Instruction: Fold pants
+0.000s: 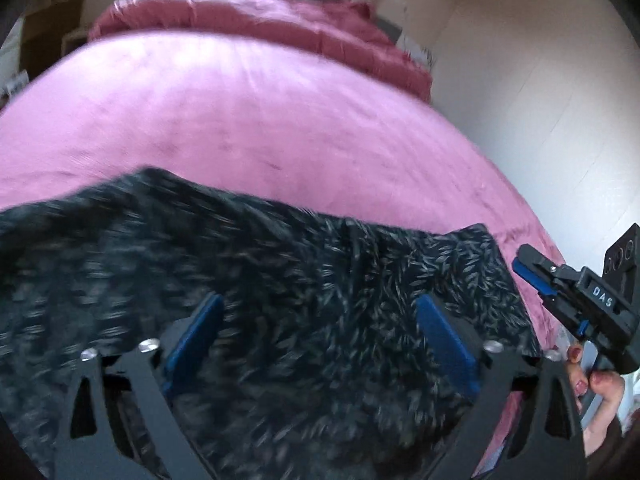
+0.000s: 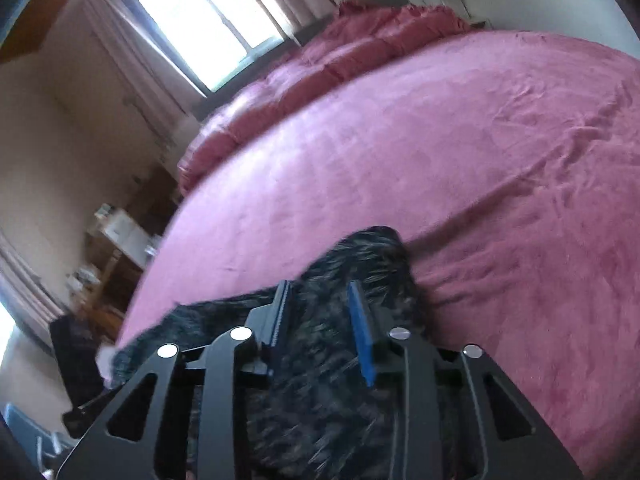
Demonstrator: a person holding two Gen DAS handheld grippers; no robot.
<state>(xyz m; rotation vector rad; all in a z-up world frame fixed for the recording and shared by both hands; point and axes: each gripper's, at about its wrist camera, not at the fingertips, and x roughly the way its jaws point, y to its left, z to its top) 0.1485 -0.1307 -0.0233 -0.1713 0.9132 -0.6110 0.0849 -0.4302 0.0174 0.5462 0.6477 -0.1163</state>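
The pants are black with a pale leaf print and lie spread near the front edge of a pink bed. My left gripper is open, its blue pads wide apart just above the cloth. My right gripper shows in the left wrist view at the right, beside the pants' right edge, fingers close together there. In the right wrist view the right gripper has a gap between its fingers, with the pants below and between them. I cannot tell whether it pinches cloth.
A red quilt is bunched at the bed's far end below a window. A white wall runs along the bed's right side. A wooden table with clutter stands left of the bed.
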